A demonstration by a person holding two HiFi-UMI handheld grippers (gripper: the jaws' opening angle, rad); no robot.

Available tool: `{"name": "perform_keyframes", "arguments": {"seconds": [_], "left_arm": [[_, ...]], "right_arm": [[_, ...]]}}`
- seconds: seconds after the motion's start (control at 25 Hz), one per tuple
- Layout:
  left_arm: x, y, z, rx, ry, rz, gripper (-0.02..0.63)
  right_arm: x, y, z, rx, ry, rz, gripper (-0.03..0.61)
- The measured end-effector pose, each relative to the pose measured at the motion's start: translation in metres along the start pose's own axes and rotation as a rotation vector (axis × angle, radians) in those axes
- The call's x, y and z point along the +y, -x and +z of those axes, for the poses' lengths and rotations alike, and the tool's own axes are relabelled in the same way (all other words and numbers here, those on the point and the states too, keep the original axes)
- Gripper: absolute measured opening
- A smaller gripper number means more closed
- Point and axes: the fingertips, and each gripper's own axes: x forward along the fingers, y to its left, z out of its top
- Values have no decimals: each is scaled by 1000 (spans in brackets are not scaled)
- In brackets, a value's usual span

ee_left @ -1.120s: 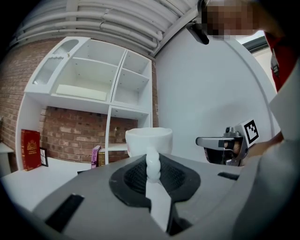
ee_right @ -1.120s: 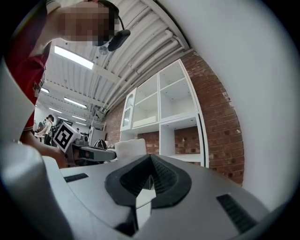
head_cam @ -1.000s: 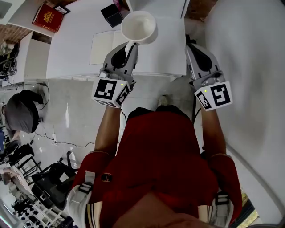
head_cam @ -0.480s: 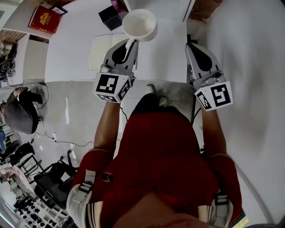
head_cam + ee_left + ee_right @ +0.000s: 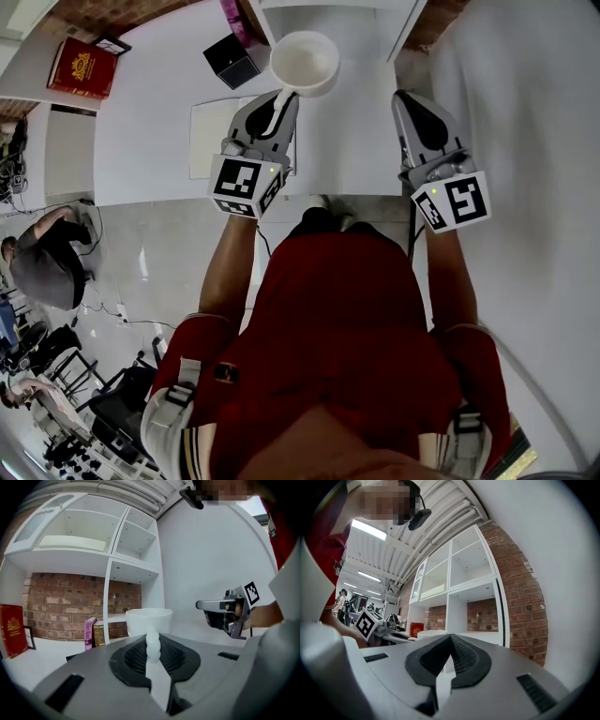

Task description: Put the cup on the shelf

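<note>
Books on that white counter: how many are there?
3. A red book is at the far left by the brick wall. A purple book and a brown book stand side by side further right. Others may be hidden.

The left tool (image 5: 279, 101) now holds the cup (image 5: 305, 63) farther across the tabletop (image 5: 150, 117), nearer the shelf (image 5: 70, 557), which looms larger. The right tool (image 5: 412, 101) advances alongside.
</note>
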Motion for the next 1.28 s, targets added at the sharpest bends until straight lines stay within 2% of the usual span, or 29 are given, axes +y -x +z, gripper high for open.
{"name": "perform_keyframes", "arguments": {"seconds": [0.44, 0.88, 1.28], "left_arm": [[34, -38, -23, 43, 2, -43, 48], [51, -88, -36, 78, -5, 23, 48], [72, -128, -63, 124, 4, 70, 48]], "right_arm": [[-12, -32, -13, 31, 13, -51, -3], [-50, -48, -22, 50, 2, 0, -3], [-72, -73, -33, 69, -6, 49, -3]]}}
